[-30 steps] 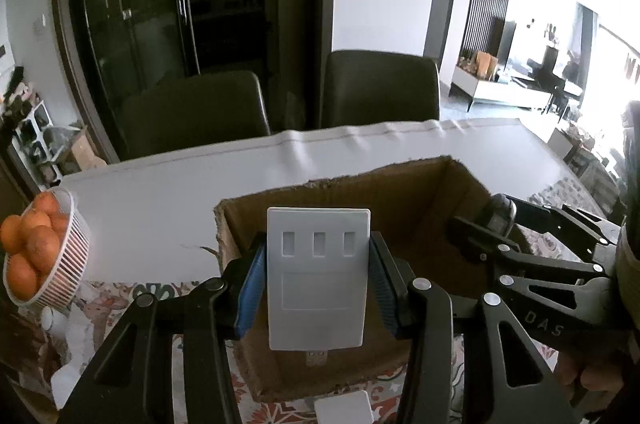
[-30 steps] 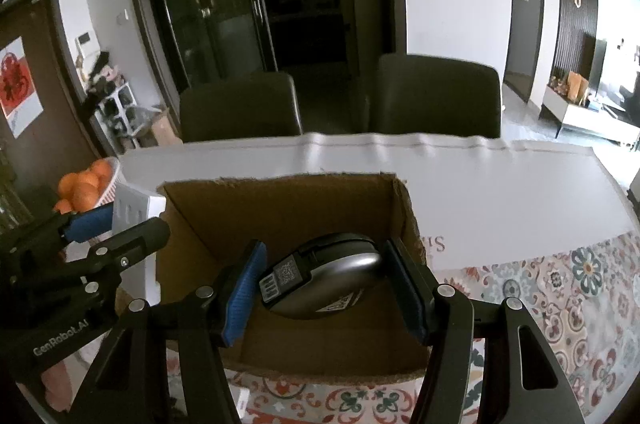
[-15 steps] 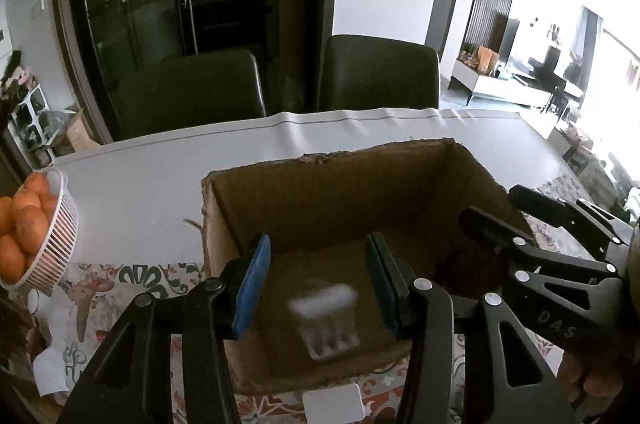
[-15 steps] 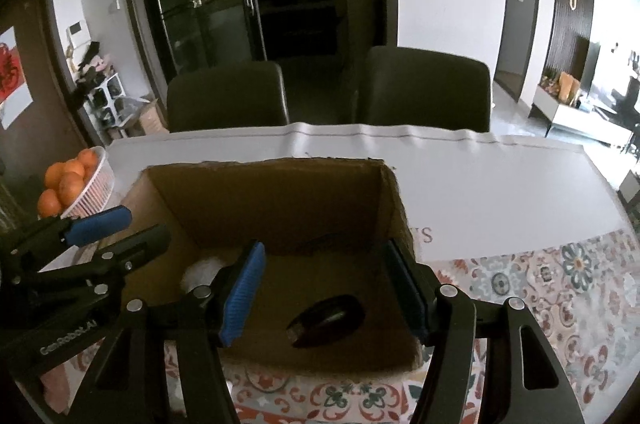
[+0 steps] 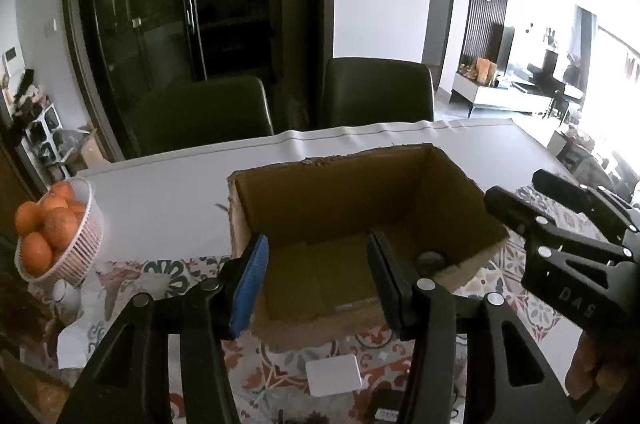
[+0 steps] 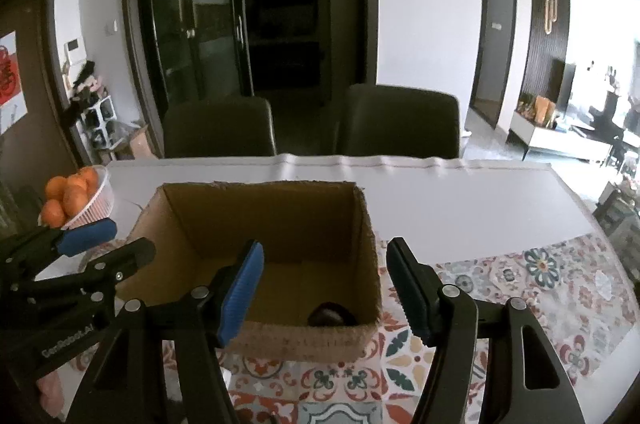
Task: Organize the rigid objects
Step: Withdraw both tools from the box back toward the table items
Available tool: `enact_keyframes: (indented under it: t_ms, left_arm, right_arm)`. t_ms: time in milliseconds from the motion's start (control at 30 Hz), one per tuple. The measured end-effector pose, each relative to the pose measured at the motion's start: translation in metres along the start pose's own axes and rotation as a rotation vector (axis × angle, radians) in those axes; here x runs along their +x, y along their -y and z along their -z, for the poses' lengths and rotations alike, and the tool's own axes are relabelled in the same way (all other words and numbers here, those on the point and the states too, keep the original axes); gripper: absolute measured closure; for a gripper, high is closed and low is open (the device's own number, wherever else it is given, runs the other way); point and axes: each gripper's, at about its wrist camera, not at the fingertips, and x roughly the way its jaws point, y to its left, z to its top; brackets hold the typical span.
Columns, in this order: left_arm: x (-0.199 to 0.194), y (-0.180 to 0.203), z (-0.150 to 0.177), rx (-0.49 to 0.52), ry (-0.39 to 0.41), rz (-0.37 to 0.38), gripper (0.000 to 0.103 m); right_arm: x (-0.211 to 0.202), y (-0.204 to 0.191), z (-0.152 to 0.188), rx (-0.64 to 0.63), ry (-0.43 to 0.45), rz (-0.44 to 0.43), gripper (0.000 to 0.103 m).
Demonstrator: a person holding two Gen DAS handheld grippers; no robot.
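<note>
An open cardboard box [image 5: 344,192] stands on the table, also in the right wrist view [image 6: 264,220]. A dark grey mouse [image 6: 331,314] lies in its near right corner and shows partly in the left wrist view [image 5: 430,258]. The white charger is hidden inside the box. My left gripper [image 5: 318,278] is open and empty above the box's near edge. My right gripper [image 6: 326,284] is open and empty, held over the box's near right side. A small white flat object [image 5: 333,375] lies on the patterned cloth before the box.
A white basket of oranges [image 5: 60,236] stands at the table's left edge, also in the right wrist view [image 6: 80,202]. Two dark chairs [image 6: 312,122] stand behind the table. A white sheet [image 6: 440,200] covers the far part of the table, patterned cloth [image 6: 520,288] the near part.
Both grippers opened and dropped their loads into the box: the left the white charger, the right the mouse. Both then drew back and up from the box.
</note>
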Motion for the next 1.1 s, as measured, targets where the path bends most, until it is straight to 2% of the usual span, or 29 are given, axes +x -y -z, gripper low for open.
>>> enact_keyframes:
  t_ms: [367, 600, 1100]
  left_arm:
    - [-0.033, 0.01, 0.025, 0.037, 0.044, -0.047, 0.046]
    - [-0.047, 0.018, 0.048, 0.082, 0.069, -0.078, 0.042]
    - [-0.05, 0.015, 0.098, 0.001, -0.004, -0.048, 0.038]
  right_arm:
    - [-0.037, 0.003, 0.023, 0.034, 0.027, 0.041, 0.031]
    - [-0.057, 0.004, 0.044, 0.018, 0.055, 0.107, 0.027]
    - [-0.078, 0.001, 0.091, 0.043, 0.038, 0.143, 0.022]
